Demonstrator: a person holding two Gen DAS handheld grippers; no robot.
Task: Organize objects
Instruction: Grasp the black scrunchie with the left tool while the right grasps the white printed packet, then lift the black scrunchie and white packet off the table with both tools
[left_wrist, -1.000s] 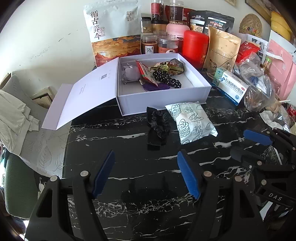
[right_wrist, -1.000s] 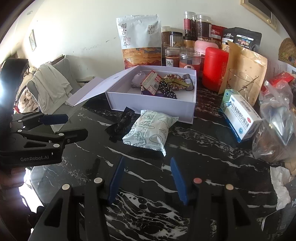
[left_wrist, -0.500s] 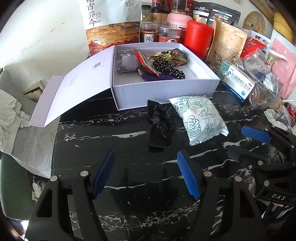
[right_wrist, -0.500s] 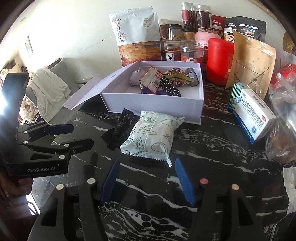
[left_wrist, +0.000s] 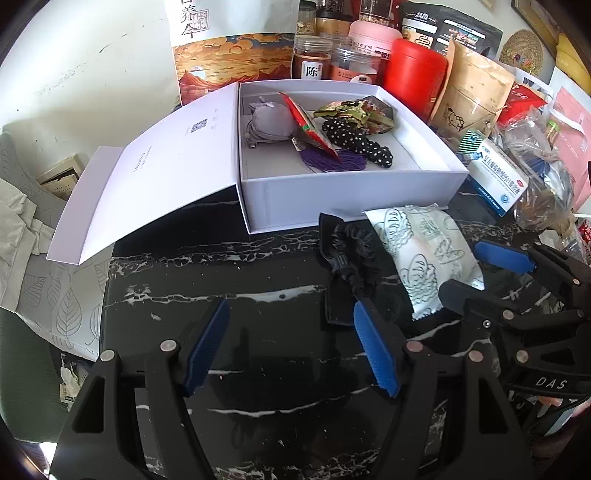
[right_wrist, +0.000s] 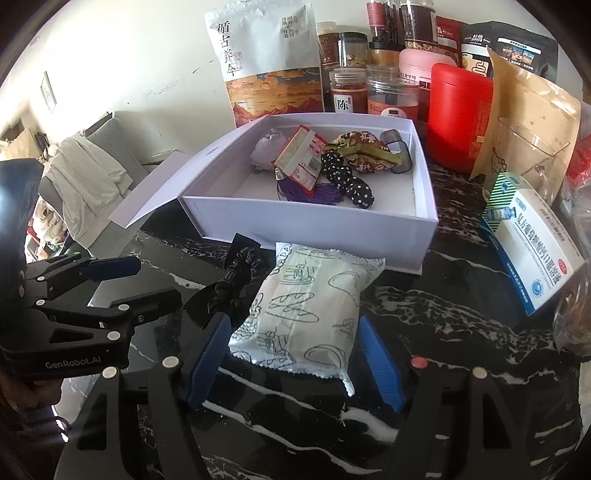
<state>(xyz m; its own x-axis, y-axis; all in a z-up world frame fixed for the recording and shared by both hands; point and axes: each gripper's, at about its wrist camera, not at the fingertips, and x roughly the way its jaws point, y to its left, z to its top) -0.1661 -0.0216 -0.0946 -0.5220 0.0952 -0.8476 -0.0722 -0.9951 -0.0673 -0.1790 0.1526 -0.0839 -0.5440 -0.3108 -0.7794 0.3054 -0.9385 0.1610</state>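
At the frame's lower centre, the right hand-held gripper (right_wrist: 291, 356), jaws opening and empty, straddles a soft, light, crinkly snack packet (right_wrist: 308, 314) on the table (right_wrist: 443, 314); grip it across its puffy middle.

The tabletop (right_wrist: 461, 295) is black with white marble veins. The open box (right_wrist: 332, 225) is white. The packet (right_wrist: 306, 314) is pale green with black line drawings beside a black scrunchie (right_wrist: 236, 280). A canister (right_wrist: 458, 122) is red; one scrunchie (right_wrist: 351, 184) is black with white dots.
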